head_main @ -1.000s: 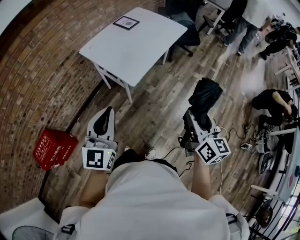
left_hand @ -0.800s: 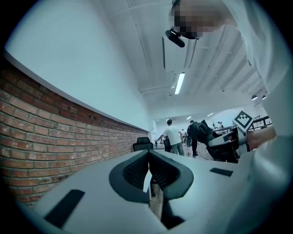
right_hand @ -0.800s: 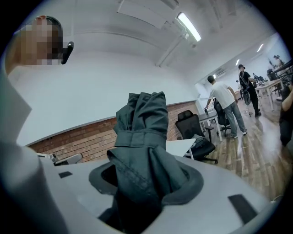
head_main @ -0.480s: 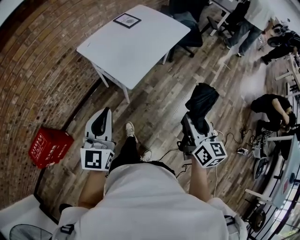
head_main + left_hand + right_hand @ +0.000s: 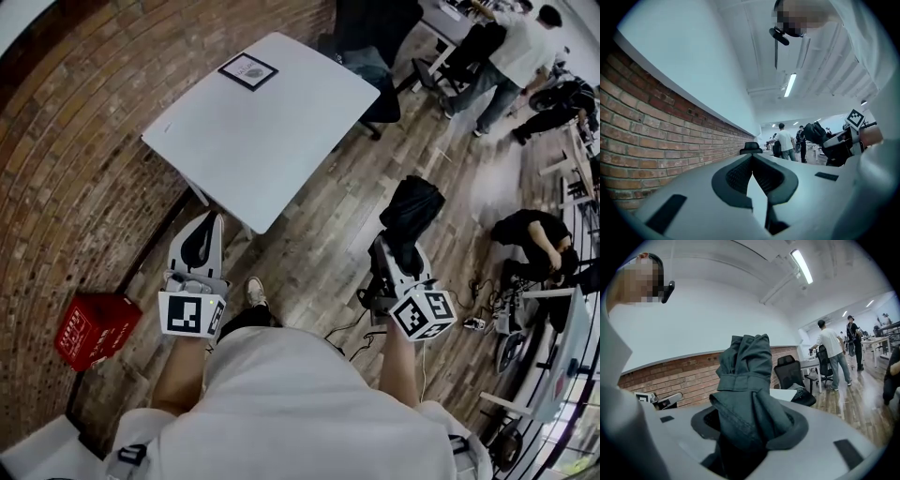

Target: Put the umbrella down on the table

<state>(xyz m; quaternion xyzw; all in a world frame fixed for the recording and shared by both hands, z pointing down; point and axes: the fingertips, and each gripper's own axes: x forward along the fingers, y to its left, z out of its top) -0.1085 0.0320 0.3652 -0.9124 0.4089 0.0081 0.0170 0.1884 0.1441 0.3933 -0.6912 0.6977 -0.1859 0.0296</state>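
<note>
Counts: two grippers, one umbrella, one white desk, one red crate.

Right gripper: jaws clamped on the folded dark umbrella. The bundle sticks out past the fingertips. It is held in the air over the wooden floor, to the right of the desk's near corner and apart from the desk.

Left gripper: jaws together at the tips, nothing between them. It is just in front of the desk's near edge.

One black-framed card lies at the desk's far end. A dark office chair stands beyond the desk.

Head view only: the crate on the floor by the brick wall, left of the desk; one shoe of the person; a crouching person well to the right of the desk.

Right gripper view only: the umbrella's strap and fabric folds in the right gripper; two standing people beyond the chair.

Left gripper view only: the left gripper's pads meeting; the umbrella seen from the side.
</note>
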